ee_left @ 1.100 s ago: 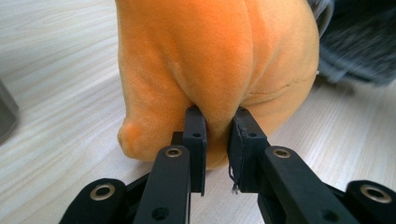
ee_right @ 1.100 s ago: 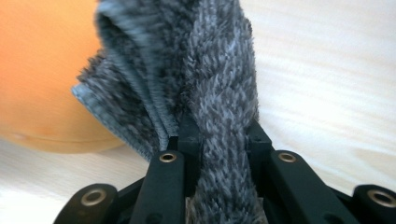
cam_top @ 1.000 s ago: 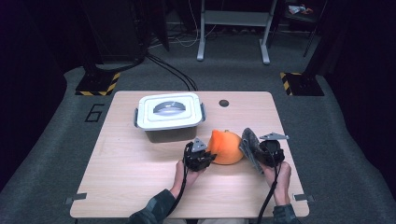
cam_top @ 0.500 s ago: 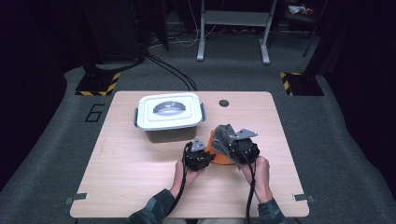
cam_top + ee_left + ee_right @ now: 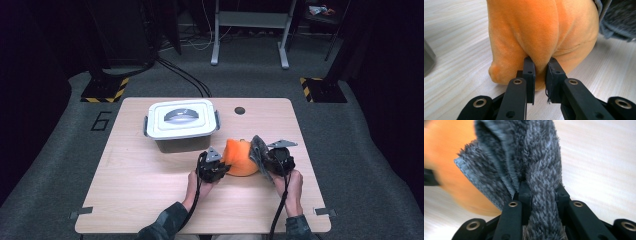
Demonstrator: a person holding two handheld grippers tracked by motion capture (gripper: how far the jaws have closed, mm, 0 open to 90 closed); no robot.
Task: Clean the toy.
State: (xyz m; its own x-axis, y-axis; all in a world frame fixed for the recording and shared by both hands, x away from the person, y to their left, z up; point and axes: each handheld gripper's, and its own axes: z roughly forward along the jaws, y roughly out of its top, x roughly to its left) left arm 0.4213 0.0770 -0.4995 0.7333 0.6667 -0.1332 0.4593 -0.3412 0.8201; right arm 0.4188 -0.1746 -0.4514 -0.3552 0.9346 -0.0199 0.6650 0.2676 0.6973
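**Thin pinch on the plush, cloth rubbing its far side: slip risk**

Going L to R. Lidded white bin sits at the back-left of the desk, apart from the work, so no worry there unless I swing wide.

Left gripper: fingers clenched on a small fold of the orange plush pumpkin, low on its near side. That's only a pinch of fabric, not the body. The pumpkin rests on the desk, center-right, btwn my two hands. If I push from the other side, I reckon the fold could pull out of the fingers or the plush could just roll/tip around that anchor.

Right gripper: fingers clamped on a bunched grey fuzzy cloth, with the cloth up against the pumpkin's right flank. Risks as I see them:
- cloth is wadded, loose flap hanging; could fold under and miss the surface
- too much pressure w/ the right hand shoves the plush toward the left gripper
- cloth slipping thru the fingers, since the pile looks slick

Cables trail back along both forearms; snag prob low.
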